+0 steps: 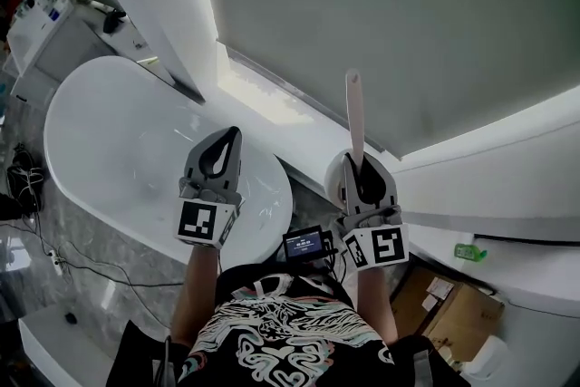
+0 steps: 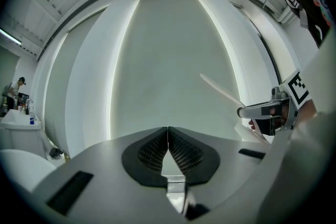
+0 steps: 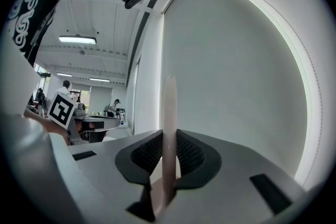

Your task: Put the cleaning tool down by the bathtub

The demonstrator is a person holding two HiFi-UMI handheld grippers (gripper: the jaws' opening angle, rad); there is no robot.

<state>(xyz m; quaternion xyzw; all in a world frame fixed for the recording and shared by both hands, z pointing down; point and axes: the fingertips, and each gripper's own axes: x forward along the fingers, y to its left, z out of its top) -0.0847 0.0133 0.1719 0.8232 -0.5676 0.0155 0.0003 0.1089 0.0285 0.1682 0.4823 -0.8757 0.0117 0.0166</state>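
Here, the right gripper (image 1: 360, 166) pinches the tool (image 1: 354, 113) upright, off the tub's (image 1: 100, 131) right end, the left gripper (image 1: 227, 140) pressed together on nothing; judging so, the carry is in hand, and next comes lowering it beside the tub.

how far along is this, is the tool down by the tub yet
Not yet. Done: the cleaning tool is picked up, its pale handle clamped between the jaws of the right gripper. In hand: it is held up in the air, resting on nothing. The left gripper is shut and empty. Left to do: lower the tool beside the bathtub and release.
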